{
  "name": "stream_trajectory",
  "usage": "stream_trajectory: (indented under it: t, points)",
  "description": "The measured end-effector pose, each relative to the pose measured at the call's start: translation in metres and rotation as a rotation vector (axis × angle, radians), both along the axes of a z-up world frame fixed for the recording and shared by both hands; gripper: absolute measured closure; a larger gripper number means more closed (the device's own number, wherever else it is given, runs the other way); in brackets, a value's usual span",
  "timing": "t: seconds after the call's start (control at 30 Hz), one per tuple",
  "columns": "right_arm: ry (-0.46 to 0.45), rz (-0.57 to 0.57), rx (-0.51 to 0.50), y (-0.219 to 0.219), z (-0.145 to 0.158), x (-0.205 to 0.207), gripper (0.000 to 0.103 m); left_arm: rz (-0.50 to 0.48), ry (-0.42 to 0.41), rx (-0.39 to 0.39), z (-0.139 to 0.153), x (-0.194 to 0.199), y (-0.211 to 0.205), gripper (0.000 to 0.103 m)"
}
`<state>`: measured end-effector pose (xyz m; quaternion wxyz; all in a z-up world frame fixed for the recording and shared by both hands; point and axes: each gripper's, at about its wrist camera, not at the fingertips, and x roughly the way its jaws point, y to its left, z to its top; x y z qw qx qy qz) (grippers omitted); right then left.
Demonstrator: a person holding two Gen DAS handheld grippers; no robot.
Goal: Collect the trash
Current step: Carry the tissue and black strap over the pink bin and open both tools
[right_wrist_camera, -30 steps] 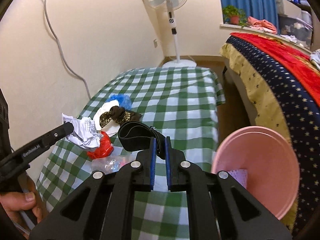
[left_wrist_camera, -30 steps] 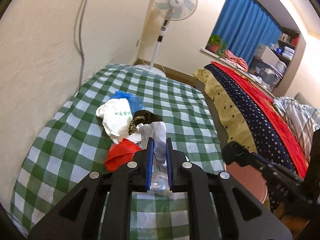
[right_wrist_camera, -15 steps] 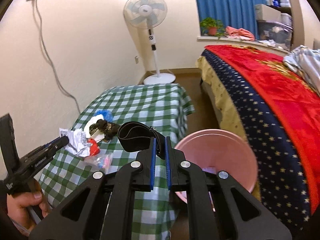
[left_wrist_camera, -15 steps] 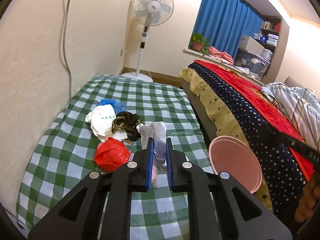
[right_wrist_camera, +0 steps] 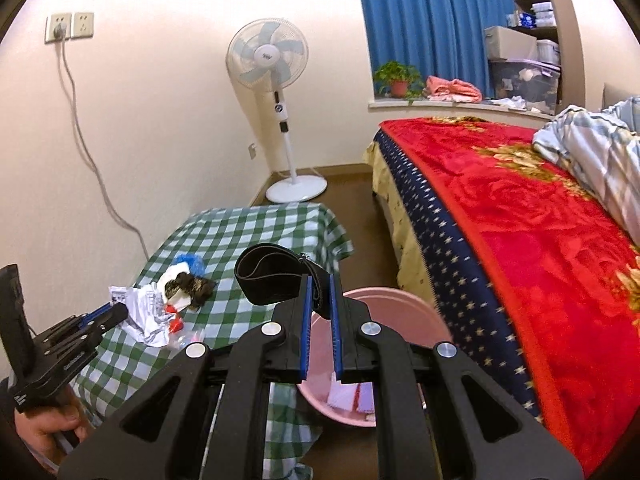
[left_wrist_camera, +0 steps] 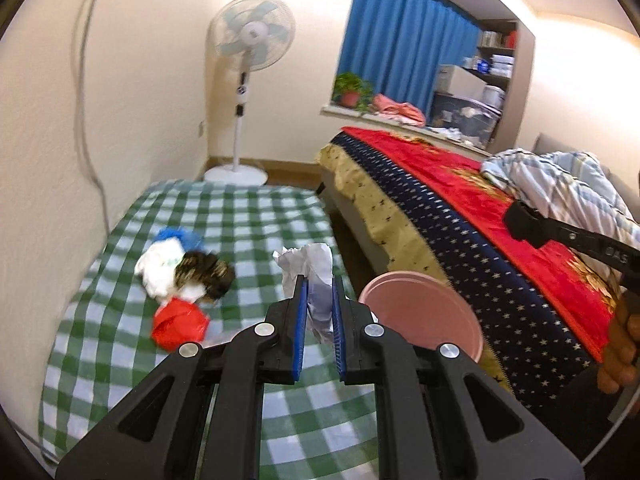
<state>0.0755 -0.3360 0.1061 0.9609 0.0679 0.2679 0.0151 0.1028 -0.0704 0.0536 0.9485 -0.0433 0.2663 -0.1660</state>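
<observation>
Paper (left_wrist_camera: pixel 310 276), crumpled and white, sits pinched between the blue pads of the left hand-held gripper (left_wrist_camera: pixel 319 312), lifted clear of the counter (left_wrist_camera: pixel 260 224) for carrying. Ahead and to the right of this hand-held gripper stands the pink bin (left_wrist_camera: pixel 420 316), open-topped beside the counter edge, a likely drop point. Ahead and to the left, more trash lies on the counter: a red bag (left_wrist_camera: pixel 180 322) and a white bag (left_wrist_camera: pixel 158 266) with green print, unreadable.

Strap (right_wrist_camera: pixel 276 280), black and looped, is clamped in the right hand-held gripper (right_wrist_camera: pixel 319 308), directly above the bin (right_wrist_camera: pixel 400 308), judged ready for release. Far left, lettering on the left hand-held gripper (right_wrist_camera: pixel 80 334) and printing on the paper (right_wrist_camera: pixel 146 314) are illegible.
</observation>
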Motion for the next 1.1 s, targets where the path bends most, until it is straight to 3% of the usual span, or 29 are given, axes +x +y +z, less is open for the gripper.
stream_trajectory:
  t: [0.23,0.47,0.63,0.93,1.1]
  points:
    - [-0.017,-0.065,0.012,-0.036,0.0,0.007,0.094,-0.096,-0.068,0.029,0.04,0.009,-0.043,0.091]
    - [-0.016,-0.133,0.033,-0.062,-0.018,0.02,0.094,-0.21,-0.134,0.069,0.047,0.028,-0.085,0.091]
    - [-0.009,-0.17,0.057,-0.072,-0.029,0.031,0.094,-0.241,-0.129,0.077,0.026,0.046,-0.104,0.091]
    - [0.013,-0.162,-0.026,-0.066,-0.041,0.043,0.094,-0.284,-0.077,0.087,-0.033,0.054,-0.127,0.091]
    - [0.033,-0.166,-0.061,-0.065,-0.05,0.051,0.094,-0.307,-0.082,0.088,-0.046,0.059,-0.136,0.091]
